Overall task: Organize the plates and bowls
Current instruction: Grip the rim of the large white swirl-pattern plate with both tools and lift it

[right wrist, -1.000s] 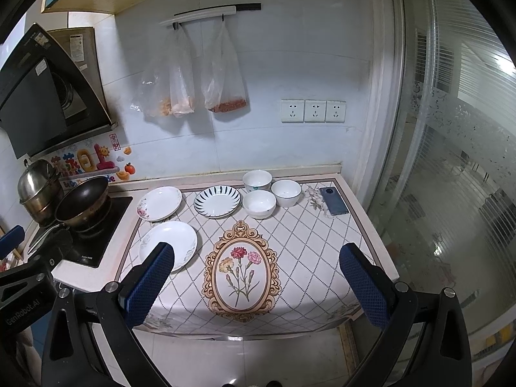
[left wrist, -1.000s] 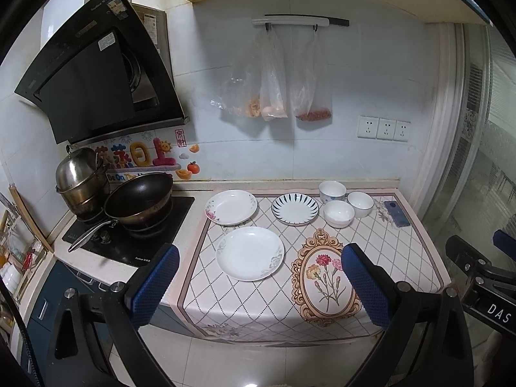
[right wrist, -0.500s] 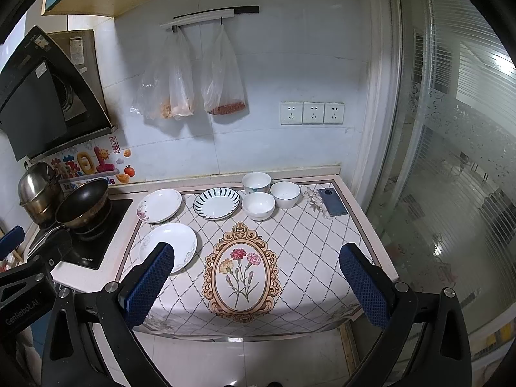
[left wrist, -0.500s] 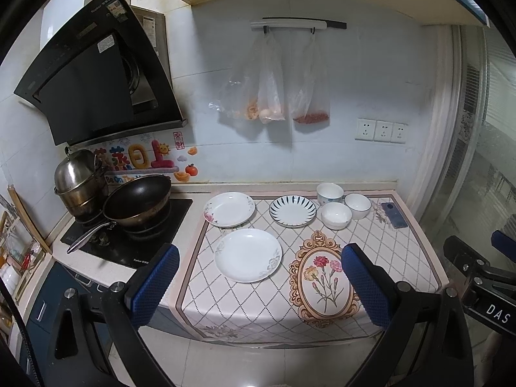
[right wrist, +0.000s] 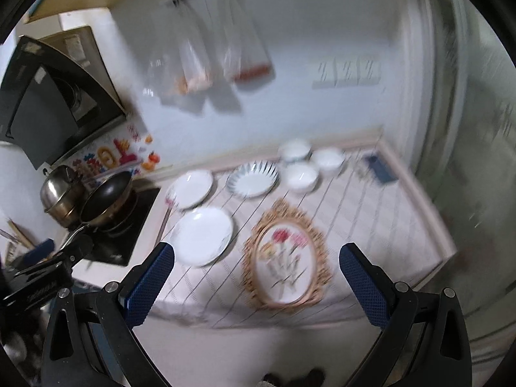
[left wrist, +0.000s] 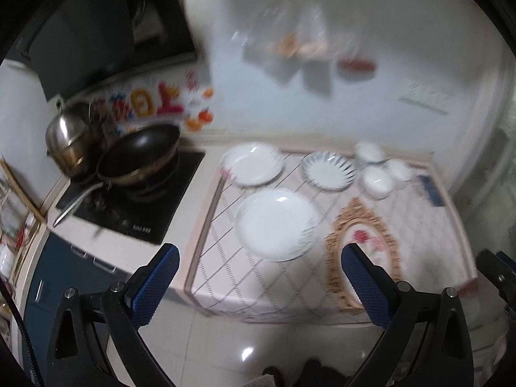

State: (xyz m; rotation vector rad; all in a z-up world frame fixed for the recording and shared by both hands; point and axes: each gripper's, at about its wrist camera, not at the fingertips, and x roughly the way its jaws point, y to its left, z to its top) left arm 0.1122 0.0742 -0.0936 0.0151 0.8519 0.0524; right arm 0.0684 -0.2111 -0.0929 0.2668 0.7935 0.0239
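Note:
Both views are blurred by motion. On the counter cloth lie a plain white plate (left wrist: 277,224) (right wrist: 203,235) at the front, a flower-edged white plate (left wrist: 253,163) (right wrist: 192,188) behind it, and a blue-striped plate (left wrist: 328,170) (right wrist: 252,179). Three white bowls (left wrist: 377,180) (right wrist: 301,177) cluster to the right of the plates. My left gripper (left wrist: 258,267) is open and empty, in front of the counter's edge. My right gripper (right wrist: 256,266) is open and empty, also short of the counter.
A black wok (left wrist: 142,151) (right wrist: 106,200) and a steel pot (left wrist: 67,142) stand on the black hob (left wrist: 138,206) at the left. A dark phone (left wrist: 429,188) (right wrist: 380,169) lies at the back right. Plastic bags (right wrist: 222,64) hang on the wall. A glass door (right wrist: 477,161) is at the right.
Both grippers have swung down and moved closer to the counter; the views now blur and tilt. The plates and bowls have not moved. Both grippers stay open.

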